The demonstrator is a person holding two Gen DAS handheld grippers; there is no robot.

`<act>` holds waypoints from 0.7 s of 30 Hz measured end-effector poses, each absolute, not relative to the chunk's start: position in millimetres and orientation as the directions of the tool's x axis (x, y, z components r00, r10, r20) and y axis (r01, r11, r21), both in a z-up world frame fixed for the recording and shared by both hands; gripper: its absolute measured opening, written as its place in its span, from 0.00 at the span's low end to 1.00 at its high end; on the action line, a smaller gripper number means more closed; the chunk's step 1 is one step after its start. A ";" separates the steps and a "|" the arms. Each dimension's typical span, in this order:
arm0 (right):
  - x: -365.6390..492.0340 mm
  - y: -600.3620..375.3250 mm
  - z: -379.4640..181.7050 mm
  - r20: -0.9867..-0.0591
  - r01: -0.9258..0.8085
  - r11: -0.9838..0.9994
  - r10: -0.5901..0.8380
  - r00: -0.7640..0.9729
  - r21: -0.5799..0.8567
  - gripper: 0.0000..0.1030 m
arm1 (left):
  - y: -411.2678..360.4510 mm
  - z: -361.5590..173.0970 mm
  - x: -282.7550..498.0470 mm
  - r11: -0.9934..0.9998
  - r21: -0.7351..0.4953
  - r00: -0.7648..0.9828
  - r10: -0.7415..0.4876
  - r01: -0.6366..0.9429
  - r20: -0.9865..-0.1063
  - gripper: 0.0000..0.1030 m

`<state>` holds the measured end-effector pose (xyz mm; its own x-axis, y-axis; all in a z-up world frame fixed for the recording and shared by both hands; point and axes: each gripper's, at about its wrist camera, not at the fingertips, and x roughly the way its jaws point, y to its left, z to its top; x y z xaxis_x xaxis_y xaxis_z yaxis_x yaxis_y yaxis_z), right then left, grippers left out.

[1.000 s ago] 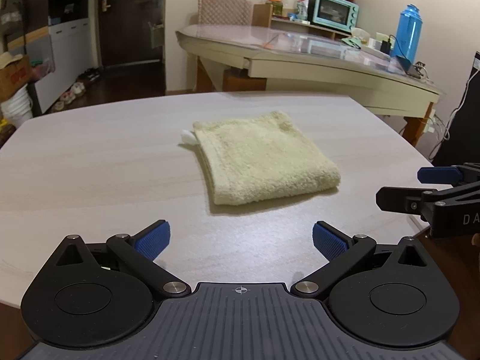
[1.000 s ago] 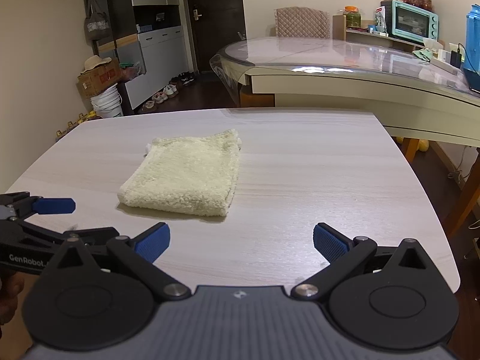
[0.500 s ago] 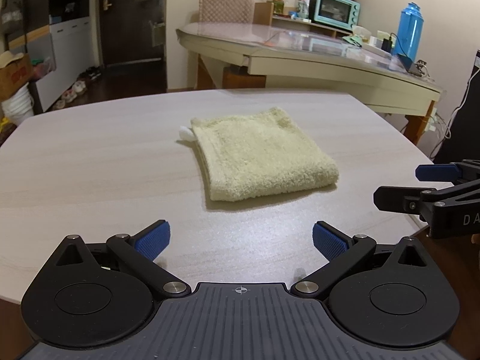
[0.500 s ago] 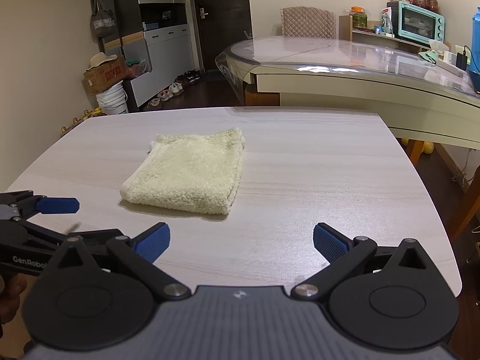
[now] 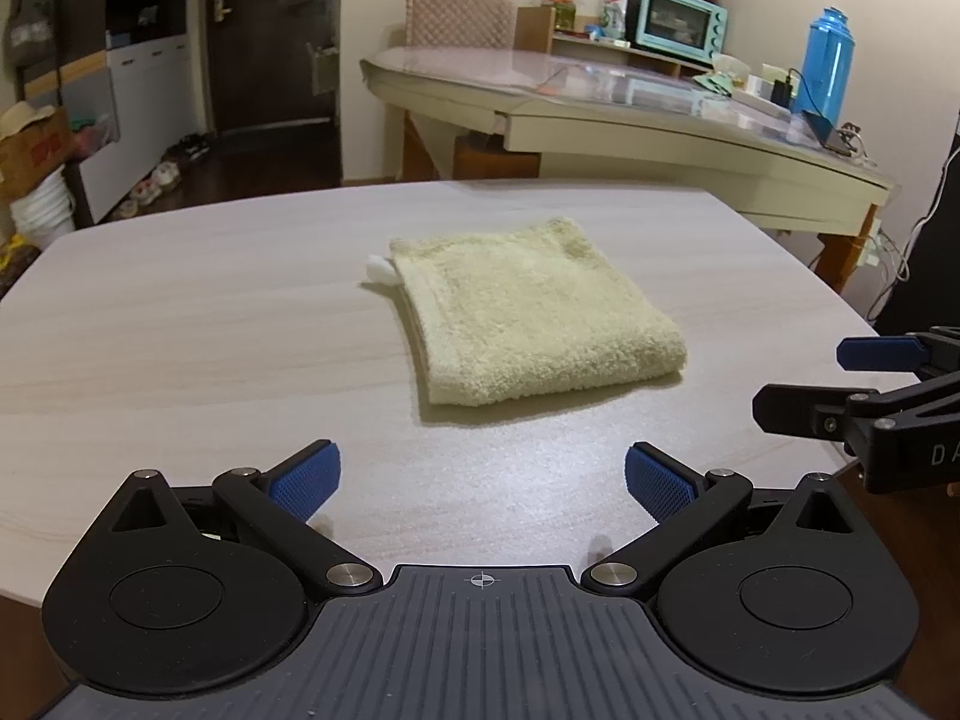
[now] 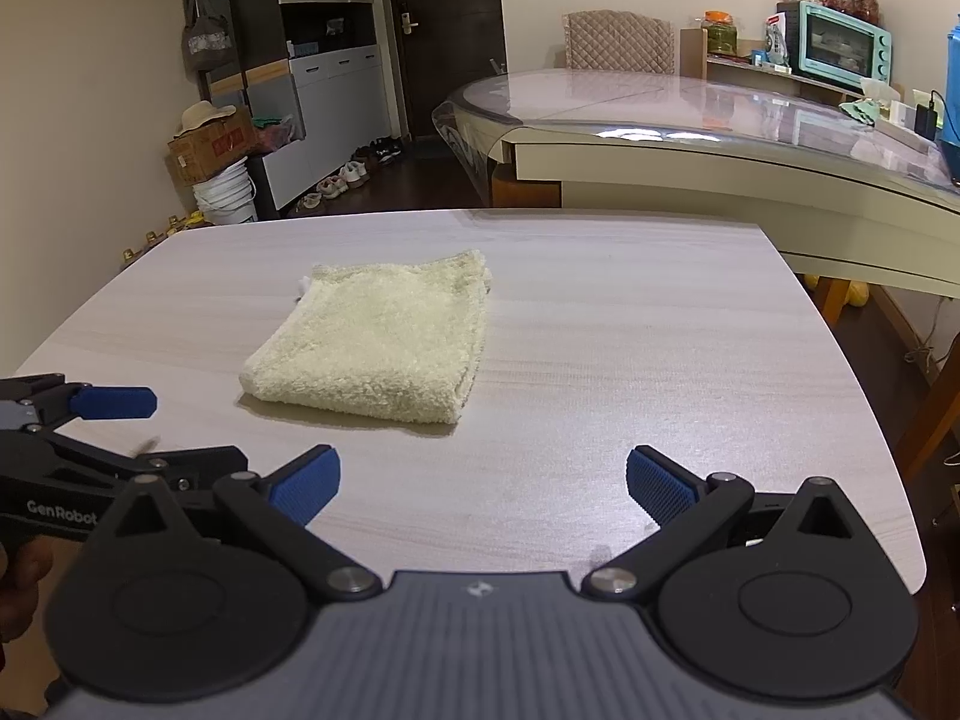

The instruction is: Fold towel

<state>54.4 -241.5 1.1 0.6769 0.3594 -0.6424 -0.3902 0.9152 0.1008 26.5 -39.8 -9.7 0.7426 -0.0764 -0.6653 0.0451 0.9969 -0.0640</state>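
Observation:
A pale yellow towel [image 5: 528, 312] lies folded into a thick square on the light wooden table [image 5: 180, 324], with a small white tag at its far left corner. The right wrist view shows the same towel [image 6: 384, 336] left of centre. My left gripper [image 5: 483, 480] hovers open over the table's near edge, short of the towel, with nothing between its blue pads. My right gripper [image 6: 483, 483] is also open and empty, at about the same distance. Each gripper shows at the other view's side edge: the right one [image 5: 852, 384], the left one [image 6: 114, 426].
Behind the table stands a long glass-topped counter [image 5: 630, 102] with a teal toaster oven [image 5: 675, 27] and a blue bottle [image 5: 825, 63]. A cardboard box and white buckets [image 6: 222, 180] sit on the floor at the left. A hand [image 6: 21, 576] holds the left gripper.
Both grippers have drawn back slightly and lifted a little; the towel looks a touch farther and higher in view. The towel itself has not moved, and both grippers stay open.

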 end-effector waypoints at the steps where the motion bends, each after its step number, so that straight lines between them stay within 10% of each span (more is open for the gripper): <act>1: 54.5 -241.2 1.3 -0.643 -0.390 0.915 0.359 0.677 0.100 1.00 | -40.0 -9.6 26.7 0.997 -0.063 0.743 -0.076 0.046 -0.665 1.00; 21: 55.9 -235.1 5.4 -0.646 -0.394 0.914 0.356 0.675 0.092 1.00 | -41.7 -8.7 29.8 0.996 -0.076 0.735 -0.086 0.046 -0.672 1.00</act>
<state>55.9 -235.1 5.4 0.6754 0.3563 -0.6457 -0.3941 0.9144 0.0925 29.8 -41.7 -8.7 0.7351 -0.0858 -0.6725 0.0463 0.9960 -0.0764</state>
